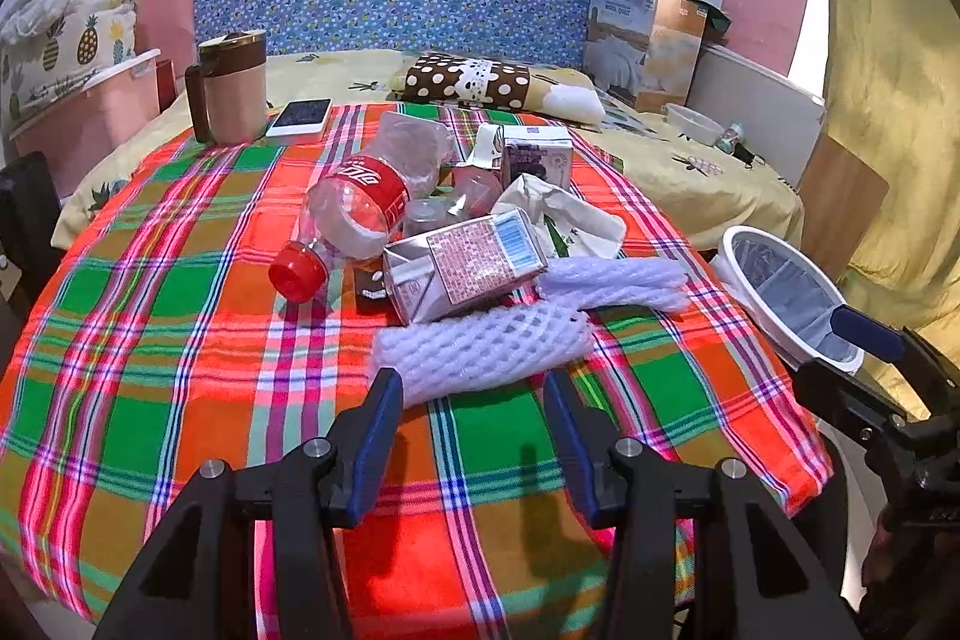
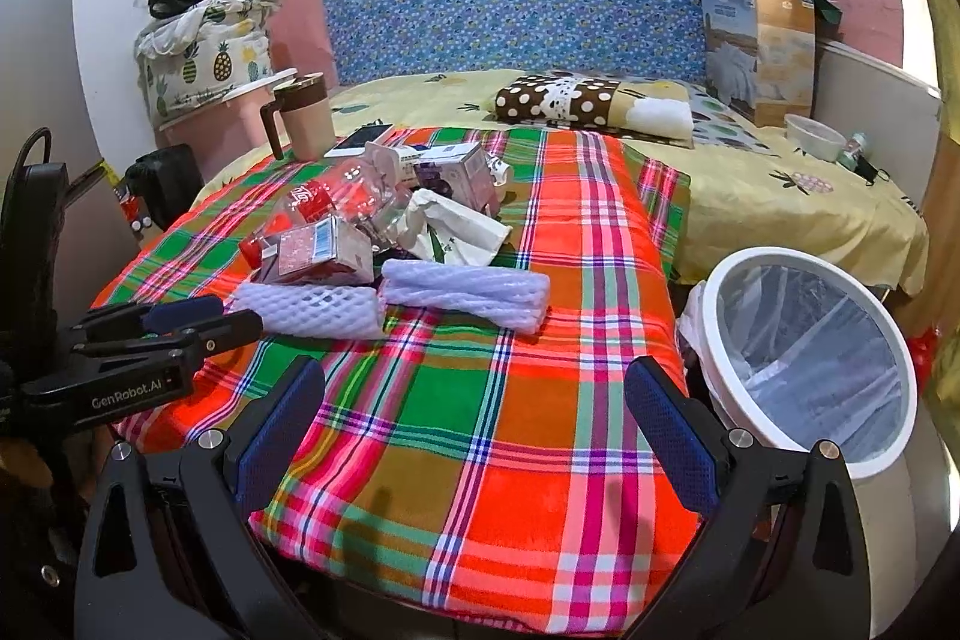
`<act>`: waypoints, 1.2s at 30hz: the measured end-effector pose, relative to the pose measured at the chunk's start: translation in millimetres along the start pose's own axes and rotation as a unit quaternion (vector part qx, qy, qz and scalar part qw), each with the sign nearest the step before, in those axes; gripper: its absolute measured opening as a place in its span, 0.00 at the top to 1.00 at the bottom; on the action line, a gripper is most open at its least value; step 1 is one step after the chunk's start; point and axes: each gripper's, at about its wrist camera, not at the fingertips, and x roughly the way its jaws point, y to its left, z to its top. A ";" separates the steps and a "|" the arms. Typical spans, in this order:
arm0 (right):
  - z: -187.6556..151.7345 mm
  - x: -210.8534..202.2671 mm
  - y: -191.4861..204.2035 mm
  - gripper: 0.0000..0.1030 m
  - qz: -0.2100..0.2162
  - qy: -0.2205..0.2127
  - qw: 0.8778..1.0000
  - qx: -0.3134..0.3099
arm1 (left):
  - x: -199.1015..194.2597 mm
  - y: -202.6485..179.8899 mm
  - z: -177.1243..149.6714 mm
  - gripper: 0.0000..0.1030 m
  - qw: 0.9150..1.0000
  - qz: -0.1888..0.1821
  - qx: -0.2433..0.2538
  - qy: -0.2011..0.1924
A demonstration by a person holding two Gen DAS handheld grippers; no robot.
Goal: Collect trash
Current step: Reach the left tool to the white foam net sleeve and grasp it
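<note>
The left gripper (image 1: 474, 388) hangs with its jaws well apart and empty, its blue pads just short of the near white foam fruit net (image 1: 480, 349) on the plaid cloth (image 1: 180, 340). The right gripper (image 2: 477, 400) gapes wide, holding nothing, above bare cloth, with the lined white trash bin (image 2: 810, 358) to its right. The rest of the trash, a crushed cola bottle (image 1: 354, 214), drink cartons (image 1: 462, 265) and crumpled paper, lies piled farther back on the cloth.

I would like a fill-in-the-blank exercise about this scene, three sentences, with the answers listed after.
1. The crushed clear plastic bottle has a ____ cap.
2. The white round trash bin is lined with a ____ bag.
3. The two white foam net sleeves lie on the ____ cloth.

Answers: red; plastic; checked
</note>
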 end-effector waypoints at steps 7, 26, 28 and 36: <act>5.8 10.6 -2.7 0.02 0.004 0.009 1.000 -0.004 | 16.1 4.0 12.1 0.52 1.000 -0.008 0.023 -0.004; 35.9 51.1 -1.6 0.02 0.041 0.015 0.999 -0.031 | 60.8 -7.3 7.7 0.41 0.989 0.019 0.147 0.022; 36.9 51.8 -1.1 0.02 0.042 0.015 0.999 -0.031 | 60.7 -6.5 8.5 0.45 0.989 0.017 0.147 0.021; 39.5 54.2 5.4 0.02 0.052 0.020 0.998 -0.037 | 43.1 -0.1 7.6 0.89 0.992 0.004 0.129 0.004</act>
